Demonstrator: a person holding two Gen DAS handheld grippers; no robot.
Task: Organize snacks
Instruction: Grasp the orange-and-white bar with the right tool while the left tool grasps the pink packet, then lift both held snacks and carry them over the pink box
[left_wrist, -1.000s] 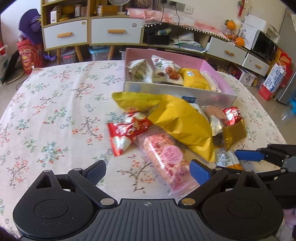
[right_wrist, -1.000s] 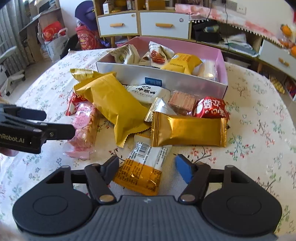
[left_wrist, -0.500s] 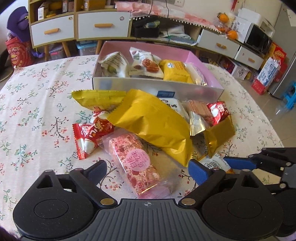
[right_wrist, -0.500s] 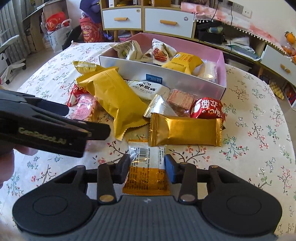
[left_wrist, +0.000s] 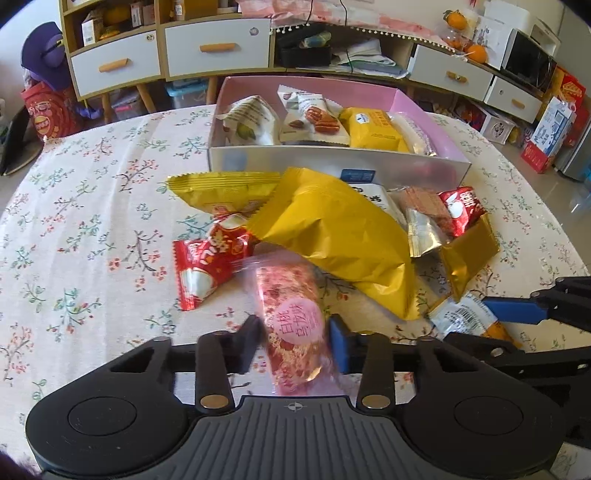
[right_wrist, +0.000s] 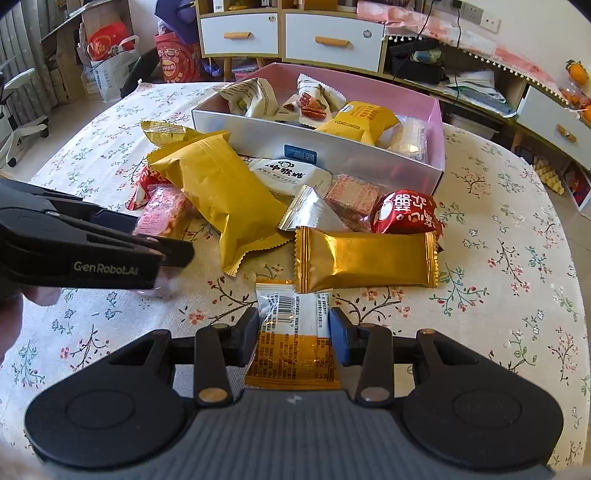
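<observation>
1. While its jaws are closing, the left gripper (left_wrist: 293, 341) has the pink peach-cake packet (left_wrist: 291, 325) between its pads, at the near edge of the snack pile.
2. Right gripper (right_wrist: 293, 334) pinches the orange-and-white barcode sachet (right_wrist: 293, 332), just near of the gold foil bar (right_wrist: 365, 258).
3. Farther off, the pink box (right_wrist: 437, 136) holds several packets on the floral tablecloth (right_wrist: 517, 258).

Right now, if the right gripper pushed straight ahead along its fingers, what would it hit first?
The right gripper is shut on the orange-and-white packet. Straight ahead, that packet's far edge would probably meet the gold foil bar lying crosswise just beyond it; depth is hard to judge, so they may already touch.
</observation>
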